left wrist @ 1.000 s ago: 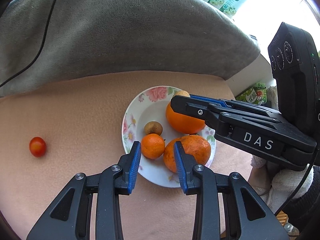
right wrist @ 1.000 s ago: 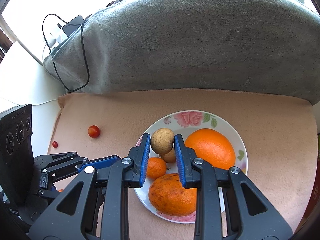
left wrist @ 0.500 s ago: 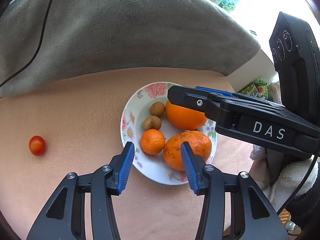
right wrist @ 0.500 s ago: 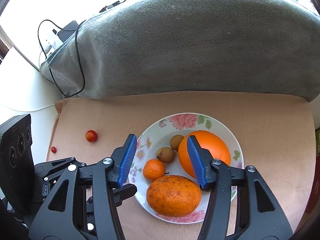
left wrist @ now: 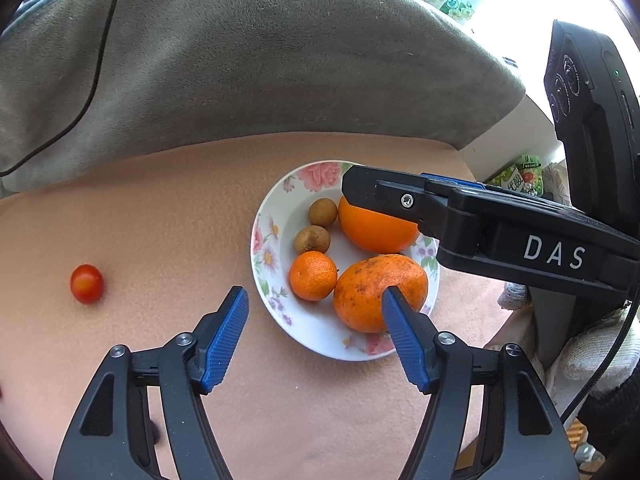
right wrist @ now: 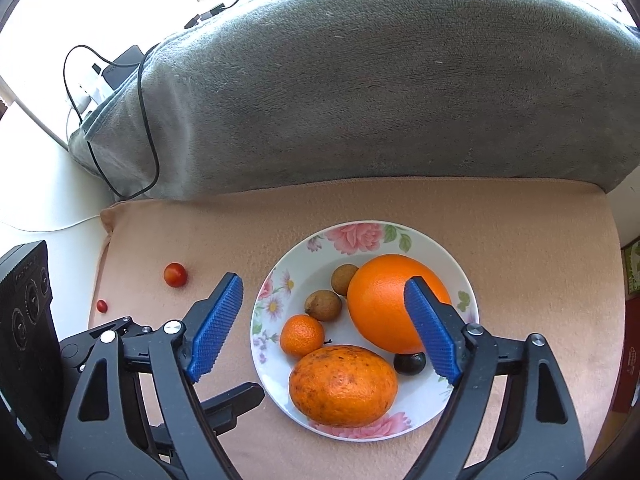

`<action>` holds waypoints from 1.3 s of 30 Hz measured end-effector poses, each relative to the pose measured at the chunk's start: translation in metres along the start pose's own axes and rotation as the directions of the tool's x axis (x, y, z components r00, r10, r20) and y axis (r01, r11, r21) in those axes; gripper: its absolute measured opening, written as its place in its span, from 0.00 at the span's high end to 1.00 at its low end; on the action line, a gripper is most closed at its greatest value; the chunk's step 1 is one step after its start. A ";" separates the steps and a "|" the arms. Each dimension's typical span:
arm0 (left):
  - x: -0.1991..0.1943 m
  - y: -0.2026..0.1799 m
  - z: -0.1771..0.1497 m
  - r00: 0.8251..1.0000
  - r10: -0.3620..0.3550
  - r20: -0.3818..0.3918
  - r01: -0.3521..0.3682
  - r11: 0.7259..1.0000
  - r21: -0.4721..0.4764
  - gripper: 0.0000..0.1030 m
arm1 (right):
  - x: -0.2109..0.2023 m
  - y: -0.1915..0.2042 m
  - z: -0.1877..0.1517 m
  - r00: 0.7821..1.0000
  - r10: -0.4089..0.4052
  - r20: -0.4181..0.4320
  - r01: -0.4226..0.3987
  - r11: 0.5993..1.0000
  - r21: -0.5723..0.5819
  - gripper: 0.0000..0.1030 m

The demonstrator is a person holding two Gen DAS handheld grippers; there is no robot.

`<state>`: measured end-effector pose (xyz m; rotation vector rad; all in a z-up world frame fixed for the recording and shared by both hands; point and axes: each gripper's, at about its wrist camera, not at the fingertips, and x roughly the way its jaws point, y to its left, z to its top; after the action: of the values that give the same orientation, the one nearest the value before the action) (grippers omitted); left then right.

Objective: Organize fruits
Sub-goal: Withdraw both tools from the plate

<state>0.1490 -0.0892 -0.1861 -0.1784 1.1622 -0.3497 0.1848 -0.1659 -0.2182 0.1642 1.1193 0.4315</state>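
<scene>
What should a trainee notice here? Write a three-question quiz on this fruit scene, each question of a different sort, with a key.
1. True or false: the cherry tomato lies on the cloth, off the plate.
2. How many small brown fruits lie on the plate? A: one. B: two. C: four.
3. Fill in: the small dark fruit sits beside the smooth orange and the ____ orange.

Key: 1 true; 2 B; 3 speckled.
</scene>
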 end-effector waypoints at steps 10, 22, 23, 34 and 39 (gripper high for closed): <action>-0.017 0.008 -0.010 1.000 0.013 0.015 -0.013 1.000 -0.004 0.33 | -0.006 0.006 -0.006 1.000 -0.009 0.008 0.009 1.000 0.000 0.17; -0.037 0.014 -0.024 0.998 0.036 0.044 -0.035 0.999 -0.023 0.33 | -0.017 0.016 -0.017 0.999 0.028 0.026 -0.028 1.000 0.003 0.17; -0.040 0.015 -0.025 0.998 0.040 0.047 -0.039 0.999 -0.025 0.33 | -0.018 0.017 -0.018 0.999 0.032 0.025 -0.032 0.999 0.005 0.17; -0.067 0.038 -0.051 0.994 0.085 0.068 -0.078 0.993 -0.088 0.33 | -0.028 0.038 -0.035 0.999 0.044 0.030 -0.043 0.998 -0.041 0.17; -0.080 0.057 -0.070 0.990 0.120 0.070 -0.109 0.983 -0.150 0.33 | -0.026 0.056 -0.042 1.000 -0.019 -0.006 0.018 0.994 -0.107 0.17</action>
<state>0.0669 -0.0046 -0.1619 -0.2498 1.1146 -0.1545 0.1233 -0.1291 -0.1961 0.0584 1.1005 0.4748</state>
